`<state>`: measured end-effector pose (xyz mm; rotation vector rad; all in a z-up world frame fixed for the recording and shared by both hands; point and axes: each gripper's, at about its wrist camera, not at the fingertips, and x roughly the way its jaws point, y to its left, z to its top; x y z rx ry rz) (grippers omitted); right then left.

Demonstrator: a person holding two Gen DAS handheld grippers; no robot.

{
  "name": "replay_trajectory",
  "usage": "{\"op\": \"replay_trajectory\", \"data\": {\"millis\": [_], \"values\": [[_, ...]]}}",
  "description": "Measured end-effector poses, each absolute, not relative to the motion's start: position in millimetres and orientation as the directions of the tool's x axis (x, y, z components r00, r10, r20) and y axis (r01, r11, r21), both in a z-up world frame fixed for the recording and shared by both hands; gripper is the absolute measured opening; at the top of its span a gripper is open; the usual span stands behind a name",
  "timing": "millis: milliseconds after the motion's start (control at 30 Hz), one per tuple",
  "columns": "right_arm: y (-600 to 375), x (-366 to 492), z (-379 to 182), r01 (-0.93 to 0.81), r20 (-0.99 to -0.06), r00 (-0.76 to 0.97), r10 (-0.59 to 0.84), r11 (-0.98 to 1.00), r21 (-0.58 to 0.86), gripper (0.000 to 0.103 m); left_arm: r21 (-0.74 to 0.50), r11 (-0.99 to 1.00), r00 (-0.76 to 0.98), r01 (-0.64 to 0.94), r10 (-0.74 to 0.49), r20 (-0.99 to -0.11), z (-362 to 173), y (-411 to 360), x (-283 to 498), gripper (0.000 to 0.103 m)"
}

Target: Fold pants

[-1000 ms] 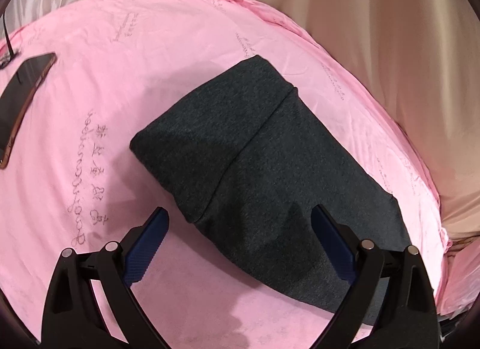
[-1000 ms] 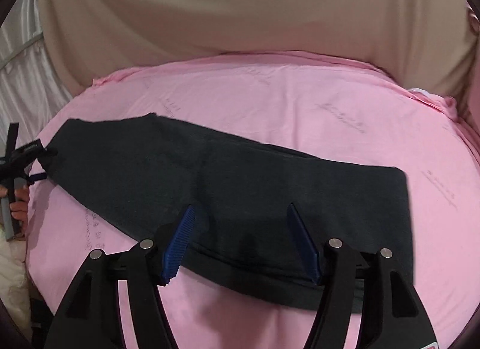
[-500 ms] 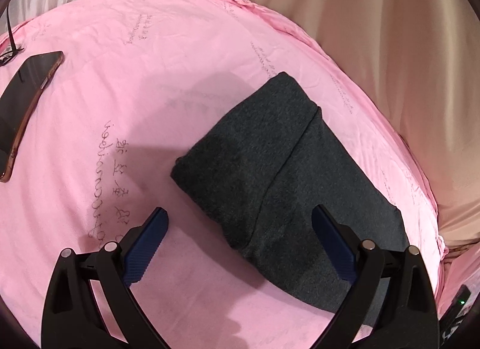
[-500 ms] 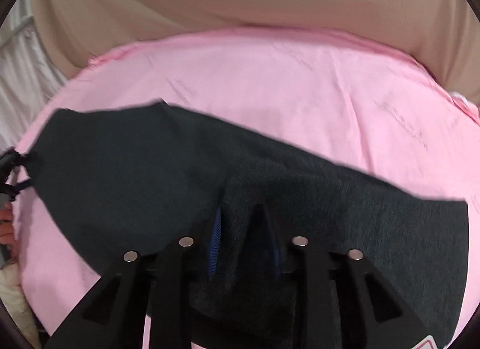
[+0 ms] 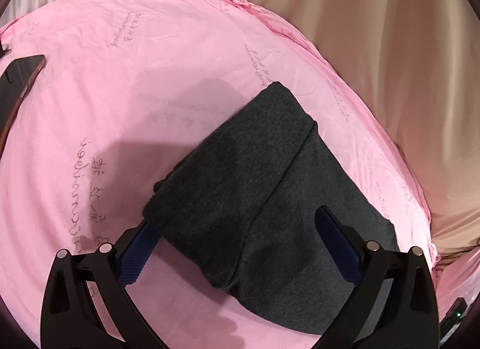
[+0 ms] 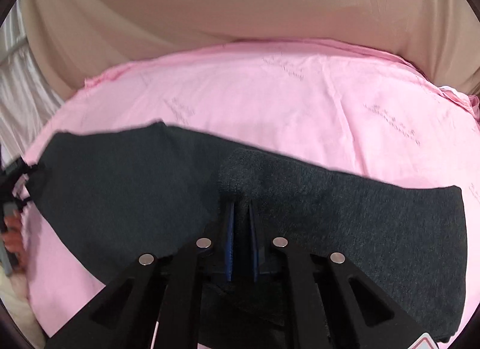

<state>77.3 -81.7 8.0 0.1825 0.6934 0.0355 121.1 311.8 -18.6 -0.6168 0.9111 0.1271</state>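
Dark grey pants (image 5: 255,187) lie on a pink sheet (image 5: 120,85), the waistband end nearest my left gripper (image 5: 237,229). That gripper is open, its blue pads straddling the waistband corner, the left pad tucked under the cloth edge. In the right wrist view the pants (image 6: 375,214) stretch across the sheet (image 6: 285,94). My right gripper (image 6: 241,208) is shut on a bunched fold of the pants near their middle, lifting it slightly. The left gripper shows at the far left edge of that view (image 6: 12,187), at the waistband end.
A dark phone (image 5: 18,79) lies on the sheet at the left. Beige curtain (image 5: 390,49) hangs behind the pink surface's far edge. A small device with a green light (image 5: 456,316) sits at the lower right.
My right gripper closed on the middle of the pants and lifted a fold. My left gripper moved in onto the waistband corner, staying open.
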Motion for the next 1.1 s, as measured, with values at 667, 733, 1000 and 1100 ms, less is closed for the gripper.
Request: {"op": "replay_trajectory", "data": {"millis": [667,733,1000,1100], "values": [[-148,-3,3,0.151,-0.584,0.81,0.057,0.942,0.301,0.067,-0.371,0.886,0.672,-0.278,-0.097,-0.734,27,267,136,0.02],[-156,-11,-1,0.164,-0.587,0.808,0.049,0.939,0.304,0.067,-0.362,0.911,0.71,-0.2,-0.119,-0.694,55,239,127,0.02],[-179,-36,-7,0.172,-0.57,0.819,0.06,0.923,0.345,0.067,-0.244,0.959,0.743,0.142,-0.266,-0.614,125,76,108,0.02],[-185,-43,-11,0.17,-0.568,0.82,0.07,0.918,0.358,0.067,-0.22,0.963,0.677,0.152,-0.264,-0.686,96,35,125,0.022]]}}
